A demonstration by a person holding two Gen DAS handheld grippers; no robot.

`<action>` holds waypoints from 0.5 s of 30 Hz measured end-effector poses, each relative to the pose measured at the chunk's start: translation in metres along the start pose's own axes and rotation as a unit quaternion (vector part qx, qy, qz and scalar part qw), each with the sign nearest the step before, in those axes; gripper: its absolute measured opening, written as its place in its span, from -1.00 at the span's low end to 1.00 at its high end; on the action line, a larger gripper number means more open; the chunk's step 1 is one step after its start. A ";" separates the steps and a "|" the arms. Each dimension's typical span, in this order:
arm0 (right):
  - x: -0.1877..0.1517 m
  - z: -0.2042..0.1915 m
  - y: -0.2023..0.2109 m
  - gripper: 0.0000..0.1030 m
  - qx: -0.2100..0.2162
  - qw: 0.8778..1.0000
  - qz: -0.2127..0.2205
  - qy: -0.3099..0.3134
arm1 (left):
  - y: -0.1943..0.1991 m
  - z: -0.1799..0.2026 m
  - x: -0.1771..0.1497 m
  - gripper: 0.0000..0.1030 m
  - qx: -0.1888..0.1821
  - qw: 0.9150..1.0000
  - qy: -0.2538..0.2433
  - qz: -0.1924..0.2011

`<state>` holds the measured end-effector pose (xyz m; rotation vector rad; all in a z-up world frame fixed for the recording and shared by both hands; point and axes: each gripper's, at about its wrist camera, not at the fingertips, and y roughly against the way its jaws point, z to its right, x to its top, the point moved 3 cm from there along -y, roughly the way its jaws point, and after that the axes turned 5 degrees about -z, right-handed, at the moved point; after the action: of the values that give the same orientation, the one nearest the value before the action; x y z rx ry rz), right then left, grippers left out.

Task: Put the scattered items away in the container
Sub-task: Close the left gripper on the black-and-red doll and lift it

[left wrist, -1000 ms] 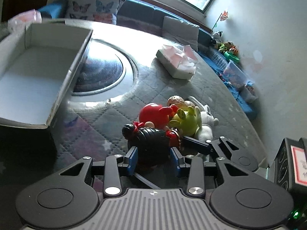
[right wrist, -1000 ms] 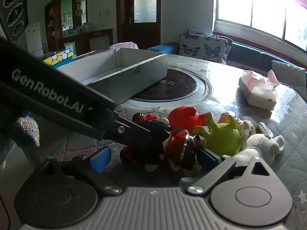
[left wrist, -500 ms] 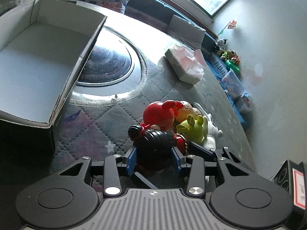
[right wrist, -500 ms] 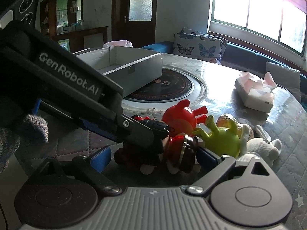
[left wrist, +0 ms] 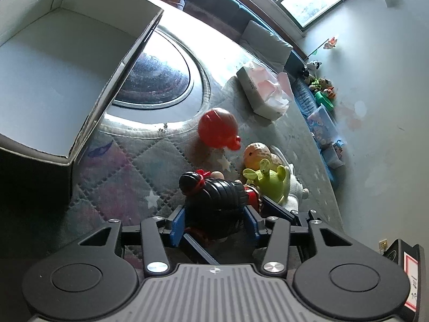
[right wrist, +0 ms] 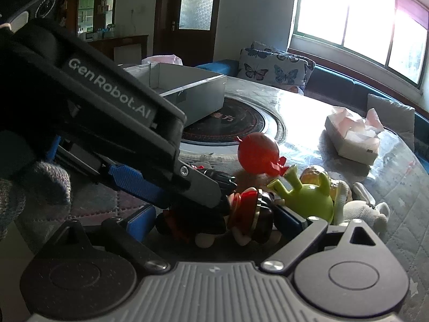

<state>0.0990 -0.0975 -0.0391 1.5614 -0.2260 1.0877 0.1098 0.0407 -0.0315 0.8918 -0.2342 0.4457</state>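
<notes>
My left gripper [left wrist: 214, 221] is shut on a black-and-red doll figure [left wrist: 214, 198] and holds it above the quilted table. My right gripper [right wrist: 214, 218] has its jaws spread wide around the same doll [right wrist: 241, 214], not pressing it. A red round toy [left wrist: 218, 128] lies on the table, also in the right wrist view [right wrist: 258, 151]. A green frog-like toy [left wrist: 268, 181], an orange toy [left wrist: 256, 153] and a white plush [right wrist: 359, 212] lie together to the right. The open grey box [left wrist: 53, 80] stands at the left.
A tissue box [left wrist: 261, 95] stands further back on the table; it also shows in the right wrist view [right wrist: 354, 139]. A round dark inset [left wrist: 155, 80] lies beside the box. A sofa with cushions [right wrist: 273, 67] runs behind the table.
My left gripper has lifted the doll up and drawn back; the box looks nearer. The red toy has rolled away from the pile toward the round inset.
</notes>
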 end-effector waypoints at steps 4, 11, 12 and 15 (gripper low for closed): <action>0.000 -0.001 0.003 0.83 0.005 1.000 0.003 -0.003 | 0.003 0.005 -0.004 -0.06 0.011 1.000 -0.019 0.007; 0.001 -0.002 0.007 0.82 0.015 1.000 0.012 -0.004 | 0.016 0.006 -0.007 -0.08 0.012 0.999 -0.023 0.018; 0.002 -0.002 0.009 0.82 0.017 1.000 0.015 -0.004 | 0.019 0.007 -0.007 -0.08 0.013 0.999 -0.024 0.022; 0.007 -0.005 0.015 0.82 0.021 0.999 0.025 0.001 | 0.030 0.011 -0.005 -0.08 0.017 0.999 -0.026 0.035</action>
<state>0.0905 -0.0954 -0.0237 1.5988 -0.2433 1.1406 0.0908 0.0470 -0.0056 0.9306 -0.3079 0.4933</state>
